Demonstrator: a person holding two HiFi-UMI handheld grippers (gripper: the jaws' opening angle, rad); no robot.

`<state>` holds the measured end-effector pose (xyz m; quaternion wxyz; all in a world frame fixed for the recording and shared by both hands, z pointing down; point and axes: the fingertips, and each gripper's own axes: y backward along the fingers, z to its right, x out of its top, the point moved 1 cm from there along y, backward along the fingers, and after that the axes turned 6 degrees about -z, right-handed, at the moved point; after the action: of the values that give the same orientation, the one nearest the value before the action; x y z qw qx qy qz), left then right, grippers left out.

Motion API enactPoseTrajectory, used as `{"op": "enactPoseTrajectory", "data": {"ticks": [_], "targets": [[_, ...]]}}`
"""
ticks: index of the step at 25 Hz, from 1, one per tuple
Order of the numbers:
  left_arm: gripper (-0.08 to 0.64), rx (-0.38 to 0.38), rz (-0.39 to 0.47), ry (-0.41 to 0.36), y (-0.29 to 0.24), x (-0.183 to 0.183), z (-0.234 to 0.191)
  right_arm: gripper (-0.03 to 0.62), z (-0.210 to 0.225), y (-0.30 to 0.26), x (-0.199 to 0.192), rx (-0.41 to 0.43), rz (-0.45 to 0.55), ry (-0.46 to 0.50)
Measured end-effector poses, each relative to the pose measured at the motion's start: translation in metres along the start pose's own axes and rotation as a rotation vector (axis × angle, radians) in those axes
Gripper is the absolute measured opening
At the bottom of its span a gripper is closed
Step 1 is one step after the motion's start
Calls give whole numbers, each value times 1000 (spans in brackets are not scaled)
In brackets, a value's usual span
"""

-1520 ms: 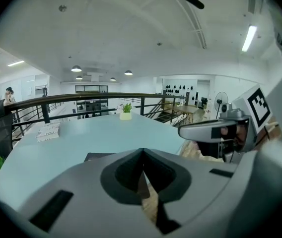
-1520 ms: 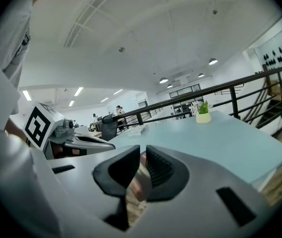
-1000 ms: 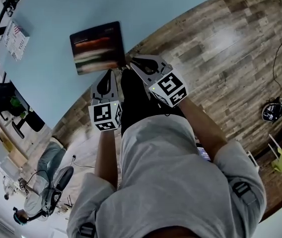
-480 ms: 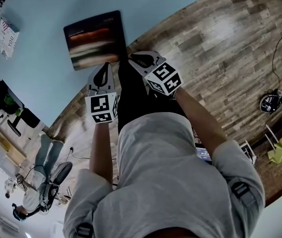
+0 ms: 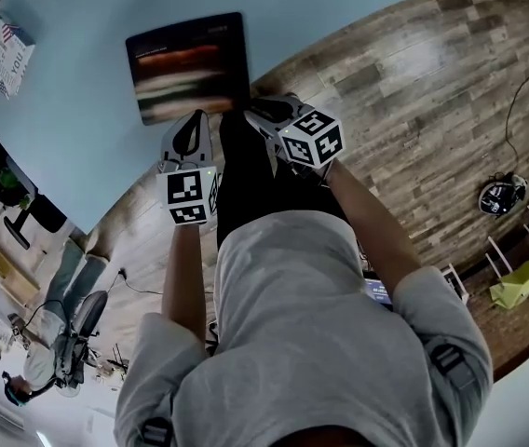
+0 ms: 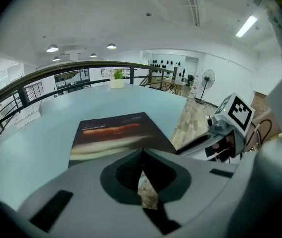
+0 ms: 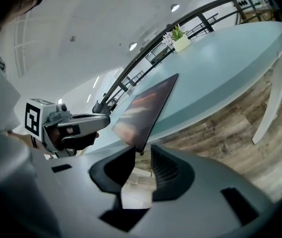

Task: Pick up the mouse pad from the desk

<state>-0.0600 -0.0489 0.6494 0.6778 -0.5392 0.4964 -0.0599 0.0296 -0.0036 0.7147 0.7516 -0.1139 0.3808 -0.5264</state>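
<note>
The mouse pad [image 5: 188,66] is dark with red and pale streaks and lies flat on the light blue desk [image 5: 78,147], close to its near edge. My left gripper [image 5: 195,119] hovers just short of the pad's near edge, jaws shut and empty; the pad [image 6: 116,135] fills the left gripper view ahead of them. My right gripper [image 5: 252,112] is at the pad's near right corner. In the right gripper view its jaws [image 7: 142,155] stand a little apart, with the pad's corner [image 7: 143,110] right at their tips. The left gripper [image 7: 103,119] shows beside it.
A white printed box [image 5: 6,45] sits at the desk's far left and a small potted plant [image 6: 116,82] at its far edge by a railing. Wooden floor [image 5: 413,110] lies right of the desk, with a round black device [image 5: 495,194] and a green chair [image 5: 525,282].
Both grippers have moved a little forward toward the pad's near edge, the right one up to its corner. The pad has not moved on the desk.
</note>
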Motion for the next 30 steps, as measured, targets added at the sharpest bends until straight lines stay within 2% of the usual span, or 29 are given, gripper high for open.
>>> {"op": "enactPoseTrajectory", "data": {"ticks": [6,12,20,30], "targets": [[12,-3,0,28,2,-7,-1,100,-1,-8,1,17,-12,-25],[12,6,12,51,3,-8,-7,35,-4,-8,5,12,-10,6],[12,12,28,82,7,-8,-9,66,-12,-4,9,30,-18,26],[12,22,58,110,12,-5,-16,18,-23,0,20,24,-14,91]]}}
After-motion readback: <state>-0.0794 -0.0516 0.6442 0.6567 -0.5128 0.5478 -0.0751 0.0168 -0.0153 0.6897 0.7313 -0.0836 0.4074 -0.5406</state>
